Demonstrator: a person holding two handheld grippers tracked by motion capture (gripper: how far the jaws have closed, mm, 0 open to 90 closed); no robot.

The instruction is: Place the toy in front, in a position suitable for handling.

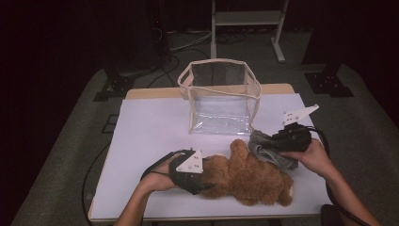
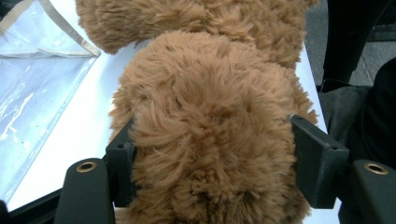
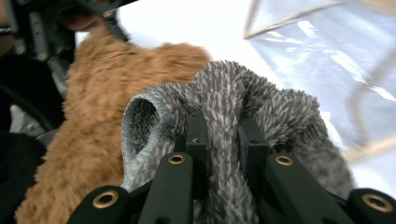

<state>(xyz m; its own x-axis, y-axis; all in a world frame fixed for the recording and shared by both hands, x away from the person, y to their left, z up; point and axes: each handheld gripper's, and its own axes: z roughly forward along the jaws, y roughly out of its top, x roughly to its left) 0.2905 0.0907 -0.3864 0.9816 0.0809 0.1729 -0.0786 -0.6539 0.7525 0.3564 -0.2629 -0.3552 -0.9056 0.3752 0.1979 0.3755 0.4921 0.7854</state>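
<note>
Brown plush bear (image 1: 249, 176) lying flat on the white worktop (image 1: 146, 141), long axis running left to right along the near edge. Left hand-held gripper (image 1: 200, 181) clamped around its furry left end. Right hand-held gripper (image 1: 277, 143) pinched tight on a fold of grey fuzzy cloth (image 1: 273, 153) touching the bear's far right side. Clear bag (image 1: 221, 96) upright behind.
</note>
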